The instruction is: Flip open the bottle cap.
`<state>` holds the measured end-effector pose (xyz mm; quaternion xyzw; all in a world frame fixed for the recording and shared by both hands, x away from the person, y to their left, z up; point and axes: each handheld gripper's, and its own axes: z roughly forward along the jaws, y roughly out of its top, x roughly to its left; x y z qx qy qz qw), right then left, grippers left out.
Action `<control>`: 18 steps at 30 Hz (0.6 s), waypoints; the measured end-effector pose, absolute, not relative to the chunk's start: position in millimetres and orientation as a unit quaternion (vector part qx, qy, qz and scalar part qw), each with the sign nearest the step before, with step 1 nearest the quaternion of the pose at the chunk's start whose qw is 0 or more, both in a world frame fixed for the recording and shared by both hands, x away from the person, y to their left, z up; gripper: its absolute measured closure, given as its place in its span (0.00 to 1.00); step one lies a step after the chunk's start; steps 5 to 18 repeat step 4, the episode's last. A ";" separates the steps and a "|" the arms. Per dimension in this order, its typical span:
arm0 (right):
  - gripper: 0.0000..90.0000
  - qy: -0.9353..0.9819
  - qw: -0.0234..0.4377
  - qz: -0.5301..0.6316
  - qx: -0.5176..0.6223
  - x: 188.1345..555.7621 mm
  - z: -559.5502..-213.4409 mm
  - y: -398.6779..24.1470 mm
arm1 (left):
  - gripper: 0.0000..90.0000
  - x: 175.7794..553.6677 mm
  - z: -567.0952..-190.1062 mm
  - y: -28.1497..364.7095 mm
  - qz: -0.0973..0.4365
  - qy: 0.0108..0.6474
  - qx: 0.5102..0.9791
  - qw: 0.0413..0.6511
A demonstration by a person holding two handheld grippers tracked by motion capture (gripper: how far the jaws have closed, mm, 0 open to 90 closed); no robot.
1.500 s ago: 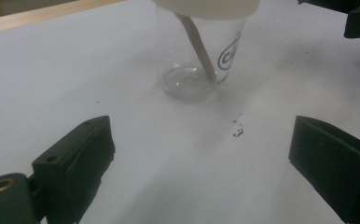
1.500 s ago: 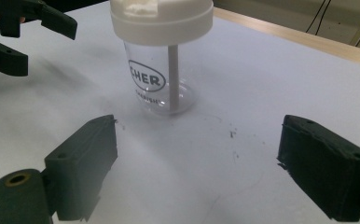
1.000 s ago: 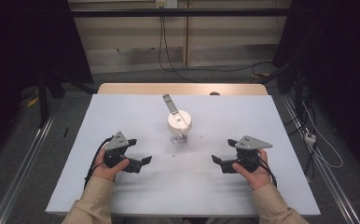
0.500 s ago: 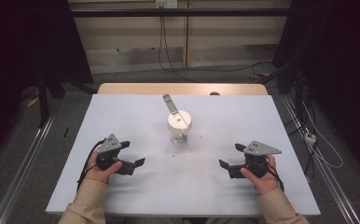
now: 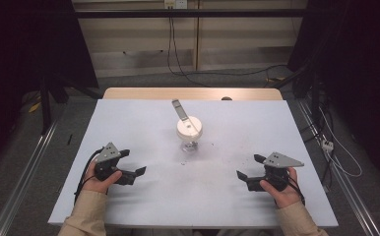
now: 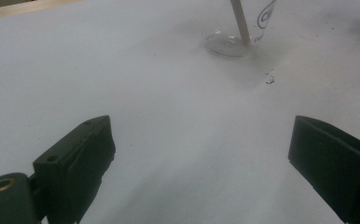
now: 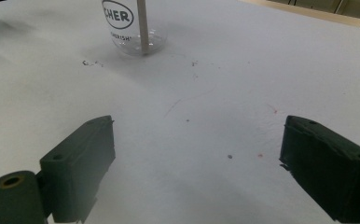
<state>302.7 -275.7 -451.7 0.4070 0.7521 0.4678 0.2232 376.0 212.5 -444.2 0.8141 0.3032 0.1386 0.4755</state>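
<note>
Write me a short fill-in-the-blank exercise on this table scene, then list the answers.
1. The jaws of the left hand-held gripper stand ____.
2. The clear cup stands ____ the two hand-held grippers, farther up the table.
3. A ____ stick leans inside the cup.
4. The right hand-held gripper holds ____.

Answers: open; between; wooden; nothing

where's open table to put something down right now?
Plenty of room. The near middle between the left gripper and the right gripper is bare. So are the far left and far right corners of the table. The one occupied spot is the centre, where the clear cup stands with its stick.
</note>
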 end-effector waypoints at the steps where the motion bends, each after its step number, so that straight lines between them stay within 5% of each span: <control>1: 0.11 0.752 0.224 0.468 0.407 302.8 -451.6 -275.8 | 0.07 376.0 -444.2 212.5 0.139 0.303 0.814 0.475; 18: 0.11 0.753 0.224 0.467 0.405 303.3 -452.0 -275.4 | 0.07 376.1 -444.3 211.7 0.139 0.301 0.816 0.474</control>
